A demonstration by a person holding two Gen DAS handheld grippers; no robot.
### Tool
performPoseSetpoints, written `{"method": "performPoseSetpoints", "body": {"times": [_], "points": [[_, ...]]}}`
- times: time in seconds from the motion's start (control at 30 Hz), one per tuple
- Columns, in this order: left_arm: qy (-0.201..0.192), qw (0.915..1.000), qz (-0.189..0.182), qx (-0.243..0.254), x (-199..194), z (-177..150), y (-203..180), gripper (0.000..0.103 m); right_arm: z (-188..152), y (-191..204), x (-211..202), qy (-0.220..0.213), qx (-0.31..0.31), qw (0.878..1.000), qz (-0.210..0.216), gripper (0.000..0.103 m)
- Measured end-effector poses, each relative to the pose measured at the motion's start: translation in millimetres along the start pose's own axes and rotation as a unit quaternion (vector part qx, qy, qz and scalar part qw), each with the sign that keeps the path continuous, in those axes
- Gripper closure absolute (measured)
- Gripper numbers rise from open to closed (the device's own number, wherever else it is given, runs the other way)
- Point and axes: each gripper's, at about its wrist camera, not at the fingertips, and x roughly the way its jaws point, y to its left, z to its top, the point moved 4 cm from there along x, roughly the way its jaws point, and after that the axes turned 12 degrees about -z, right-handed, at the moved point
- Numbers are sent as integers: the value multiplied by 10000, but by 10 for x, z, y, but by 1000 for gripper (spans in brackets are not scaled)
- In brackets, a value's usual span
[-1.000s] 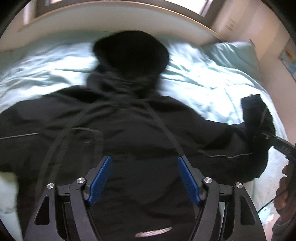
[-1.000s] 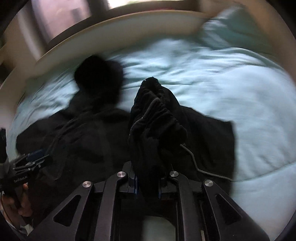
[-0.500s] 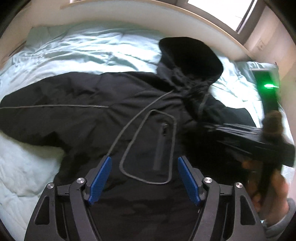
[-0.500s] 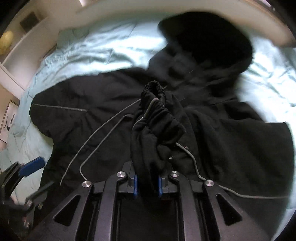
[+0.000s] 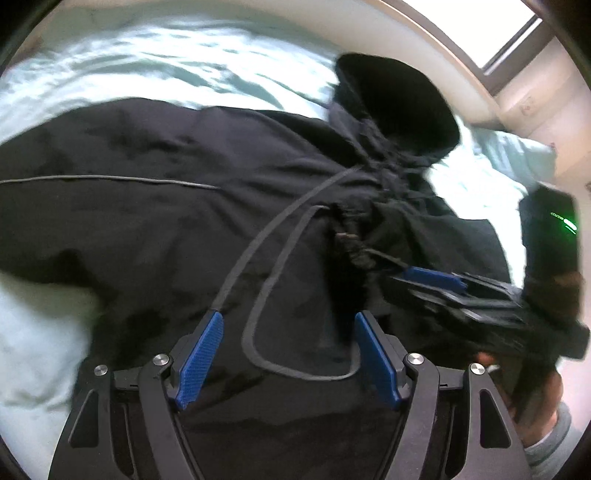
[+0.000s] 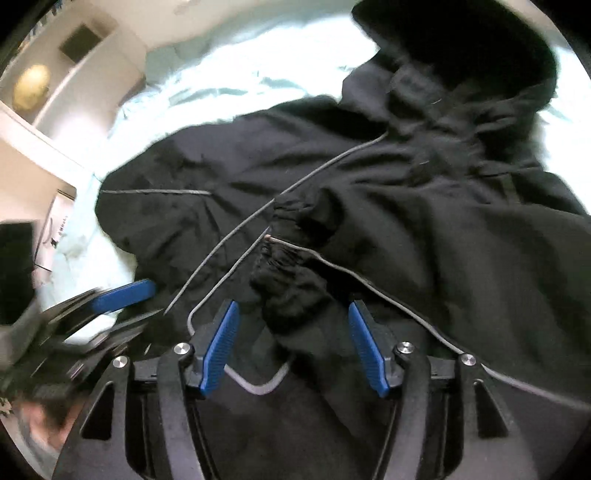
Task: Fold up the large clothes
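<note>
A black hooded jacket (image 5: 166,206) lies spread on a light blue bed, its hood (image 5: 399,99) toward the headboard. The gathered sleeve cuff (image 6: 291,258) lies folded in across the chest. My right gripper (image 6: 291,321) hovers right over it. Its jaws are opening, the cuff's end sits between the blue pads, and neither pad presses on it. In the left wrist view the cuff (image 5: 351,243) lies just ahead of the right gripper (image 5: 417,275). My left gripper (image 5: 288,354) stands open and holds nothing above the jacket front, over a grey cord loop (image 5: 258,350). It also shows at the left of the right wrist view (image 6: 125,291).
The blue sheet (image 6: 229,81) shows around the jacket. A curved white headboard (image 5: 443,55) and a pillow (image 5: 517,151) lie beyond the hood, under a window (image 5: 509,33). A person's hand (image 5: 535,398) holds the right gripper. Shelves (image 6: 55,92) stand beside the bed.
The right gripper carried the cuff from the bed's side over the jacket's chest, then let go; the cuff now rests there. The left gripper drifted across the jacket, still open.
</note>
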Motion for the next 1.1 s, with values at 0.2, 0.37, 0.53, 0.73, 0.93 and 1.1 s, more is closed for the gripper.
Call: {"method": "performPoseSetpoints", "body": {"times": [0.2, 0.37, 0.53, 0.73, 0.93, 1.1], "points": [[221, 9981, -551, -172, 584, 237, -157, 28, -306, -612, -565, -202, 539, 9977, -355, 38], [315, 9991, -285, -91, 992, 389, -215, 58, -520, -950, -764, -223, 800, 9943, -662, 38], [-11, 9995, -82, 301, 746, 604, -292, 85, -600, -1289, -961, -427, 951, 9874, -1192, 38], [-558, 9975, 444, -32, -50, 868, 337, 85, -561, -1489, -624, -269, 960, 9817, -1619, 38], [375, 9956, 861, -50, 274, 581, 957, 80, -579, -1450, 192, 417, 772, 9757, -2006, 38], [-265, 9964, 801, 115, -60, 579, 768, 71, -524, -1506, 131, 548, 978, 9758, -1879, 38]]}}
